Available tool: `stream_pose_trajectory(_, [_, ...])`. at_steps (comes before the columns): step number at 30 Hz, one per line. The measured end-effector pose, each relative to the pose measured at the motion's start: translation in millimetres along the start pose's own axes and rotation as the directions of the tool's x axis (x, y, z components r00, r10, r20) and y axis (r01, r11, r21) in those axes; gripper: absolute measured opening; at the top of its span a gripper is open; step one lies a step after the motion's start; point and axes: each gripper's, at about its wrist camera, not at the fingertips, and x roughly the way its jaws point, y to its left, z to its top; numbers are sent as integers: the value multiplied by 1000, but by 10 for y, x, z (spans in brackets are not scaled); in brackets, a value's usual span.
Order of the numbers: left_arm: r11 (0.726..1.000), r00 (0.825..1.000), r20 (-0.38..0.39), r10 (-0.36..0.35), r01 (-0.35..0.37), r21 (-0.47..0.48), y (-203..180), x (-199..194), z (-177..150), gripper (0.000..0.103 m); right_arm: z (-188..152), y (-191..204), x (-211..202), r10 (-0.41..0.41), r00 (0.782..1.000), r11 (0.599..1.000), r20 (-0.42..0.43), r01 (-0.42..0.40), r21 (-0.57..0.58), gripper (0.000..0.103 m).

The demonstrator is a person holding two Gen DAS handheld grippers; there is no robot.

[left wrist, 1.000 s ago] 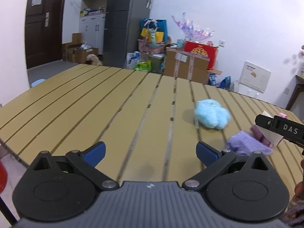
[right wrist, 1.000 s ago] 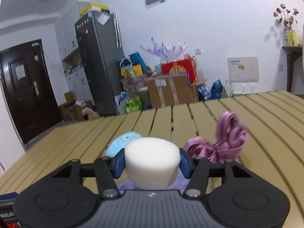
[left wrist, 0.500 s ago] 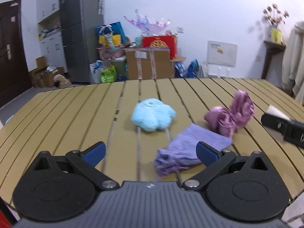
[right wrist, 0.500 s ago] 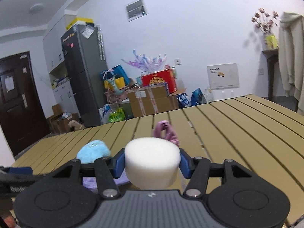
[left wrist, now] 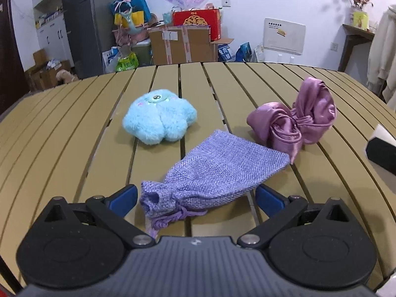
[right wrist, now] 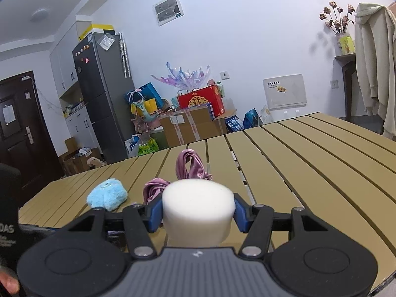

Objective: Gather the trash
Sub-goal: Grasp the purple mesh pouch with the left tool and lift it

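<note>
The right tongs (right wrist: 198, 214) are squeezed tight on a white foam puck (right wrist: 198, 212). It sits between the two blue pads and is up off the desk (right wrist: 321, 163). So one piece of trash looks picked up, but no bin shows in either view, so I cannot tell where it will go.

The left tongs (left wrist: 196, 199) are wide apart and hold nothing. Their blue pads sit on either side of the tied end of a purple cloth bag (left wrist: 215, 170). The bag lies flat on the desk, and the pads do not touch it yet. I think the bag is the next thing to grab. The neck is soft and bunched, so it should squash easily when pinched.

Behind the bag, a bit to the left, sits a fluffy blue toy (left wrist: 159, 116). Behind the bag on the right lies a shiny pink bow (left wrist: 292, 121), very near the bag's far corner. Both lie loose on the desk.

So most of the job looks left to do: the bag, the toy and the bow are all out on the desk, if they count as trash.
</note>
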Motion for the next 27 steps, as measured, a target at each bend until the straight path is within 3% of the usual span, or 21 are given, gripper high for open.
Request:
stream_pose_trajectory(4, [999,1000,-6,-26,26,-19,68,75,-44,102,-2,17,5,6,1000,1000,-1,-6,2,56])
stream_pose_trajectory(9, [999,998,28,-53,53,2,81,20,-83,87,-22,70,18,12,1000,1000,-9,-12,-13,56])
stream_pose_trajectory(10, [998,998,32,-63,63,7,64,-5,-75,77,-23,67,18,13,1000,1000,-12,-13,-15,56])
stream_pose_trajectory(11, [997,996,36,-78,78,12,54,-37,-79,58,-17,75,21,15,1000,1000,-14,-15,-18,56])
stream_pose_trajectory(12, [996,995,37,-91,91,13,50,-71,-74,48,-20,90,23,18,1000,1000,-16,-18,-22,56])
stream_pose_trajectory(16, [995,995,33,-94,93,29,48,-145,-76,22,-19,163,6,26,999,998,-21,-27,-52,56])
stream_pose_trajectory(27, [994,990,115,-88,79,75,63,-715,-201,21,-85,356,-336,45,999,992,-28,-48,-113,56])
